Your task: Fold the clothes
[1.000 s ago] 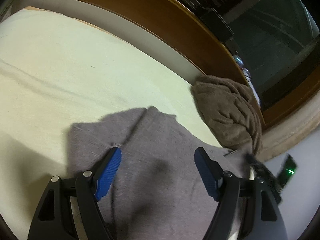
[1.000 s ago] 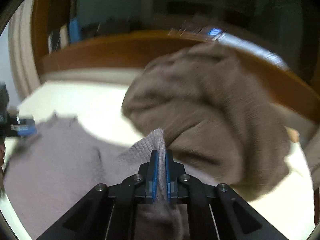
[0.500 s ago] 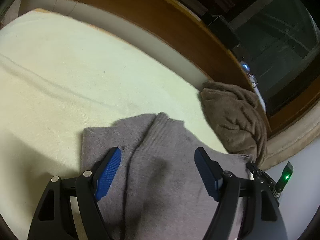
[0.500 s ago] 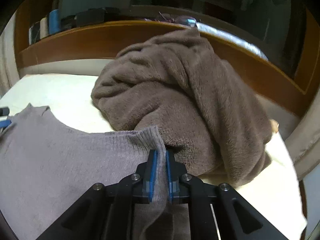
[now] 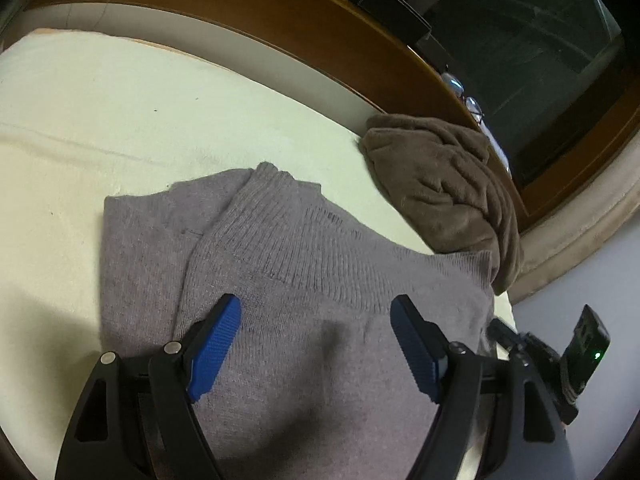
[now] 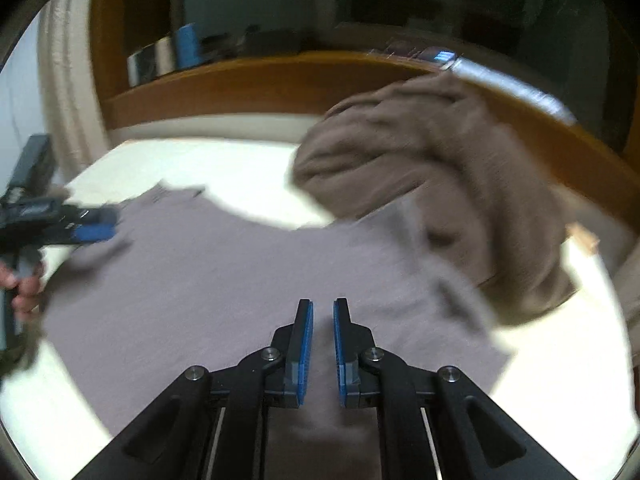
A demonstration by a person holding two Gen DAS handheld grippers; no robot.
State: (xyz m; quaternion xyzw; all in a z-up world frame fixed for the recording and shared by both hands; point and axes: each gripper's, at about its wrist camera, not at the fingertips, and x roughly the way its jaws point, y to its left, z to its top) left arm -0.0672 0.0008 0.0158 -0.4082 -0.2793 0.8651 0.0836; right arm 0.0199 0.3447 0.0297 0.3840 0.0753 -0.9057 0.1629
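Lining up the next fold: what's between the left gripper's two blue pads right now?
Only the grey sweater, lying flat on the cream bedding; the left gripper stands wide open over it, in the left wrist view.

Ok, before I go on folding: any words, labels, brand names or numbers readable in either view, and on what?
None can be read.
Grey sweater: no tag or print shows.
Brown fleece: no label shows.
Items on the wooden shelf: too blurred to read.
Black device with the green light: no legible marking.

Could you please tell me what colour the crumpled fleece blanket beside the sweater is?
The crumpled fleece blanket is a plain taupe brown, seen best in the left wrist view.
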